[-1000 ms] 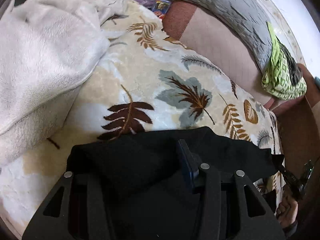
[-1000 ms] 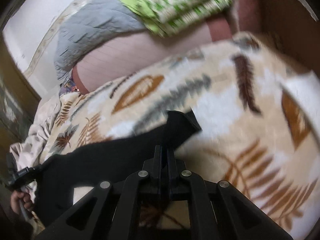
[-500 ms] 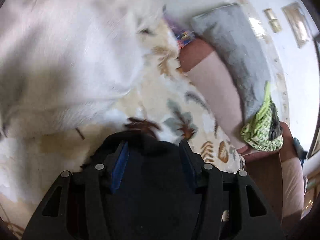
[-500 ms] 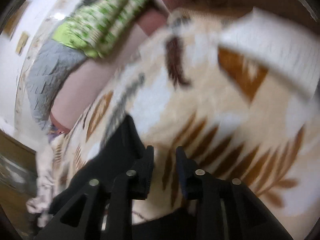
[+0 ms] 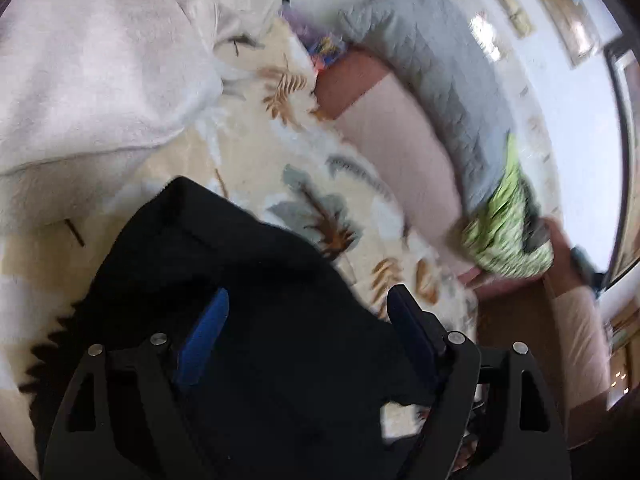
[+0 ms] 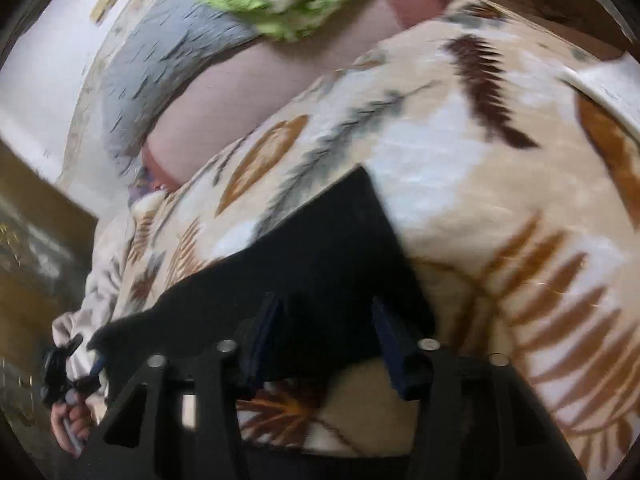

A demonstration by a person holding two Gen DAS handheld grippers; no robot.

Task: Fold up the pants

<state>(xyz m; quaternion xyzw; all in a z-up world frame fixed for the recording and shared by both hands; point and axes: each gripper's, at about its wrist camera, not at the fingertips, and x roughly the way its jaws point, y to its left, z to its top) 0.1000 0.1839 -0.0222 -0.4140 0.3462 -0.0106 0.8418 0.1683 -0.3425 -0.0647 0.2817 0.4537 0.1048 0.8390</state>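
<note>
The black pants [image 5: 240,280] lie on a cream blanket with a leaf print [image 5: 248,152]. My left gripper [image 5: 308,296] is open, its blue-padded fingers spread wide over the pants, and the cloth lies loose between them. In the right wrist view the pants [image 6: 320,248] run from the middle down to the left. My right gripper [image 6: 326,308] is open too and hovers over the near end of the pants. The other hand-held gripper [image 6: 64,368] shows at the lower left.
A white fleece blanket [image 5: 92,72] is bunched at the left. A pink cushion [image 5: 400,140], a grey quilted pillow [image 5: 432,64] and a green patterned cloth [image 5: 508,232] lie along the far side by the wall. The blanket's edge [image 6: 600,88] is at the right.
Both grippers were shut on the pants a second ago. Both have opened and let the cloth go. The pants now lie flat, and both cameras have swung and lifted.
</note>
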